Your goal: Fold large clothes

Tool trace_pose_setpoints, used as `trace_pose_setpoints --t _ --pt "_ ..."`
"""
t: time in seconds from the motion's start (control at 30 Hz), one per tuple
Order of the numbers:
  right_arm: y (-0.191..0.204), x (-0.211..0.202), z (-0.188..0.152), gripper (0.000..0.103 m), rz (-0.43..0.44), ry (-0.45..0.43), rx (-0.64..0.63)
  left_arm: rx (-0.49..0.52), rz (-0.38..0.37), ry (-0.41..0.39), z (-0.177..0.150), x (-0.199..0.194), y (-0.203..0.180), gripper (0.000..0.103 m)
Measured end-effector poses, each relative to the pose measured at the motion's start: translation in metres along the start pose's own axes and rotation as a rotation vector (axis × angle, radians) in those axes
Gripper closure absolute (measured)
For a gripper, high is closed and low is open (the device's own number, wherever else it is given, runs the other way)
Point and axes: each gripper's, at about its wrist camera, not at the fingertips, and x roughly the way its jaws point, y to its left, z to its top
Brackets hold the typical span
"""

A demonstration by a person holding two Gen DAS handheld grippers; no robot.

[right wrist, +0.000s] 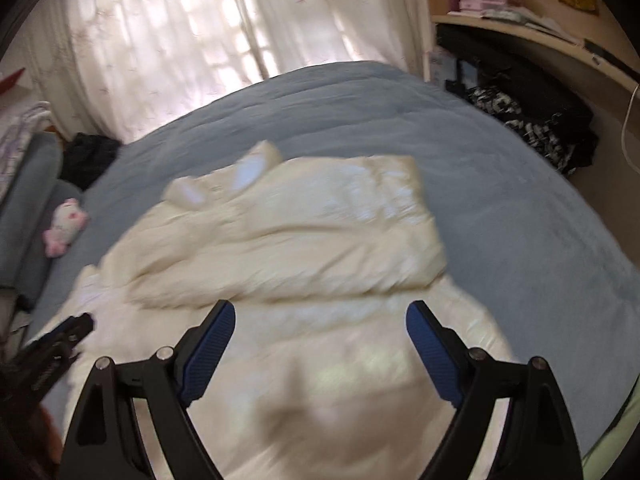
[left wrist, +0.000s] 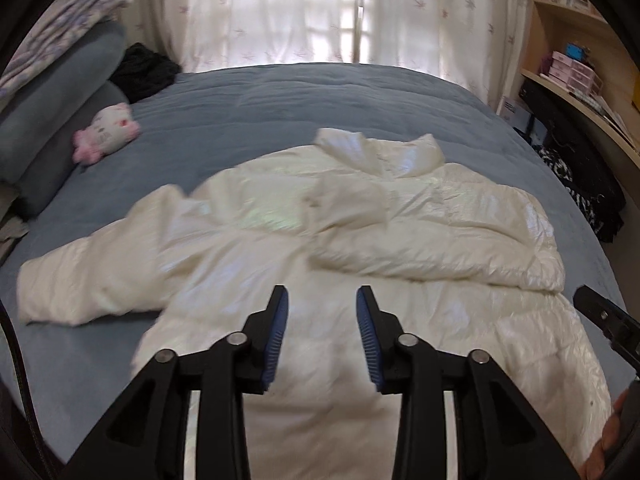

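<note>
A: Where's the jacket sitting?
B: White puffer jacket [left wrist: 320, 240] is lying mid-frame on the blue bedspread [left wrist: 320, 96], one side folded over, sleeve trailing toward lower left.
A: Grippers?
B: Left gripper [left wrist: 322, 300] is angling down over the hem, jaws parted, gripping nothing. Right gripper [right wrist: 320, 314] is tilting down too, jaws spread wide, empty, above the jacket's near edge.

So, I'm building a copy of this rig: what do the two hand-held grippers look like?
Both look alike. The left hand-held gripper has two black, angular plastic fingers with triangular cut-outs, silver pivot pins at the linkage joints, and ribbed blue pads on the inner faces. The right hand-held gripper has the same black fingers, silver pins and darker blue ribbed pads. No cables or markings are visible.
</note>
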Motion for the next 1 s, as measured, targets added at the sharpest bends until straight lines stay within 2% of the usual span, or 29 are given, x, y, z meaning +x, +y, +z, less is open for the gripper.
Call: trace_pose_setpoints --t 0.13,0.3,0.43,0.53,0.67,1.0 --pt "0.027 -0.027 -0.024 0.015 0.016 -0.017 -0.045 -0.038 0.027 -0.008 -0.017 -0.027 0.03 0.062" --pt "0.064 -0.037 -0.043 0.015 -0.062 -0.024 -0.155 -0.069 0.032 0.001 -0.033 -0.047 0.062 0.061" --pt "0.09 -0.04 -0.056 0.015 -0.065 -0.014 -0.23 -0.086 0.059 -0.005 -0.042 -0.058 0.087 0.061" --pt "0.108 -0.045 -0.066 0.015 -0.051 -0.021 -0.261 -0.117 0.062 0.015 -0.048 -0.061 0.109 0.061" --pt "0.129 -0.044 -0.08 0.015 -0.075 -0.014 -0.31 -0.137 0.07 0.037 -0.056 -0.061 0.131 0.061" --pt "0.169 -0.035 -0.108 0.015 -0.066 0.032 -0.386 -0.19 0.071 0.088 -0.075 -0.051 0.184 0.061"
